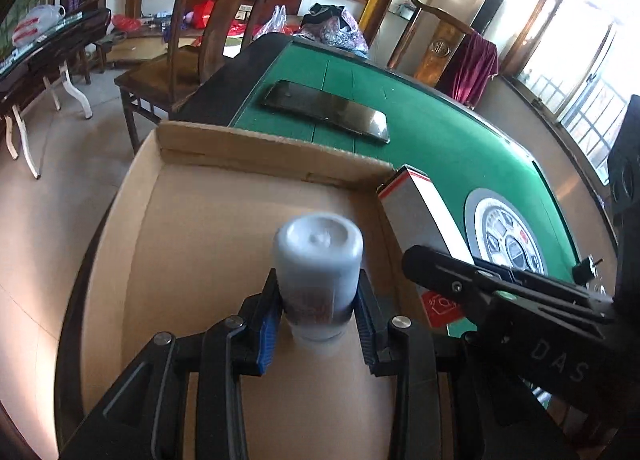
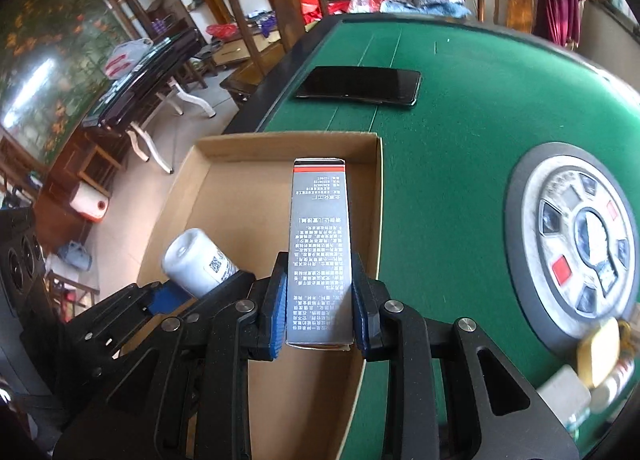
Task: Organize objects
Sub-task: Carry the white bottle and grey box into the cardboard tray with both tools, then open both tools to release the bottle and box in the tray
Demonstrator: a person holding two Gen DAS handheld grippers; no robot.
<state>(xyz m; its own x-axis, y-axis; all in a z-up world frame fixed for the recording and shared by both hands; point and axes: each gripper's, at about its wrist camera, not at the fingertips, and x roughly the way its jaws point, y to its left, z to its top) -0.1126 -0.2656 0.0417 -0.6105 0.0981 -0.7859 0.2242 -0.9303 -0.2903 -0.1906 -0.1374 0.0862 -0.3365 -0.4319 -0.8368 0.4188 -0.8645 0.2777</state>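
We find the left claw [image 1: 318, 318] clamped on a white bottle [image 1: 318, 260], poised over the cardboard tray [image 1: 200, 220] at the desk's [image 1: 440, 140] left edge, evidently for depositing. To its right, the right claw [image 2: 320, 316] grips a grey carton [image 2: 320, 244] lengthwise above the tray's right wall. A phone [image 2: 360, 86] lies farther off.

Right claw [image 2: 319, 308] clamping grey carton [image 2: 320, 244] over cardboard tray [image 2: 224, 196], left claw [image 2: 188, 292] gripping white bottle [image 2: 196, 260]

Blurred items [image 2: 600, 356] (a padlock, perhaps) lie at the table's [image 2: 460, 132] edge.
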